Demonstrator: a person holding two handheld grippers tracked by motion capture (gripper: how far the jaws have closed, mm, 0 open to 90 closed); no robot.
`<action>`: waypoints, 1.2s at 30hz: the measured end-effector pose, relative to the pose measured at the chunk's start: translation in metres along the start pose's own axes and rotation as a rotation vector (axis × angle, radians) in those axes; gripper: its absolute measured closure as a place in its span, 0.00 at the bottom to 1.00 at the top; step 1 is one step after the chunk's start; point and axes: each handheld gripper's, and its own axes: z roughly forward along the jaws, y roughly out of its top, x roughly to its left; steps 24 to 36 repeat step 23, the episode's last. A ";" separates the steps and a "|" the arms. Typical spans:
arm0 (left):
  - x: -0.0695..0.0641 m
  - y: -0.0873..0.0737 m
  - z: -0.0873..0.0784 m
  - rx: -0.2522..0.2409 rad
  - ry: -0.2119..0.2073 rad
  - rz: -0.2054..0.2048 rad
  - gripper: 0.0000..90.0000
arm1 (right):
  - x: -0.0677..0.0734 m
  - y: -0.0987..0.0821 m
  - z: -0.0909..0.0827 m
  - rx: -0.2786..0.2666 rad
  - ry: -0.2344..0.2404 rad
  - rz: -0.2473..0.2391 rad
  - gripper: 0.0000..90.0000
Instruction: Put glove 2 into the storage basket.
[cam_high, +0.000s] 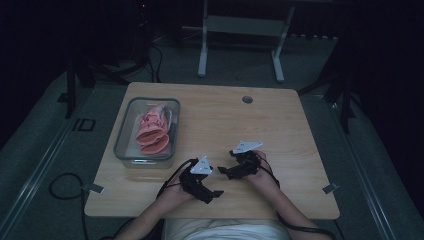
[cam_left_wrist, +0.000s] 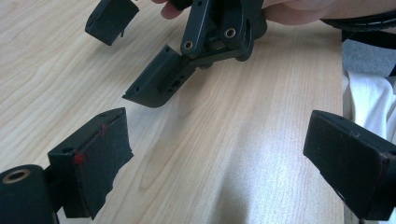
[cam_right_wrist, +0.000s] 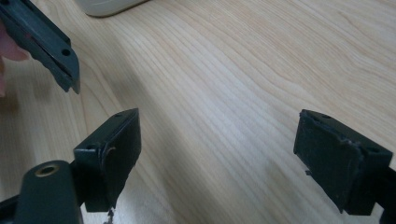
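My left gripper (cam_high: 212, 196) hovers low over the wooden table (cam_high: 280, 130) near its front edge, open with nothing between its fingers. My right gripper (cam_high: 228, 163) is just to the right and slightly farther back, also open and empty, pointing left toward the other. In the left gripper view my own jaws (cam_left_wrist: 219, 158) stand wide apart over bare wood, and the right gripper (cam_left_wrist: 133, 60) faces them from close by. In the right gripper view my jaws (cam_right_wrist: 224, 154) are spread over bare wood, and one jaw of the left gripper shows at the top left.
A clear plastic container (cam_high: 125, 150) sits at the table's left and holds crumpled pink items (cam_high: 152, 127). Its pale corner (cam_right_wrist: 107, 5) shows in the right gripper view. A round hole (cam_high: 247, 99) lies near the table's back edge. A white desk frame (cam_high: 240, 30) stands on the floor beyond.
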 end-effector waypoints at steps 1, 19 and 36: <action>0.000 -0.001 0.001 -0.001 -0.002 -0.002 0.08 | 0.000 -0.002 0.000 0.000 -0.001 -0.002 0.17; -0.006 -0.012 0.009 0.031 0.015 0.040 0.08 | -0.002 -0.017 -0.007 -0.039 -0.061 -0.024 0.17; -0.006 -0.012 0.009 0.027 0.016 0.037 0.08 | -0.001 -0.018 -0.007 -0.039 -0.064 -0.027 0.17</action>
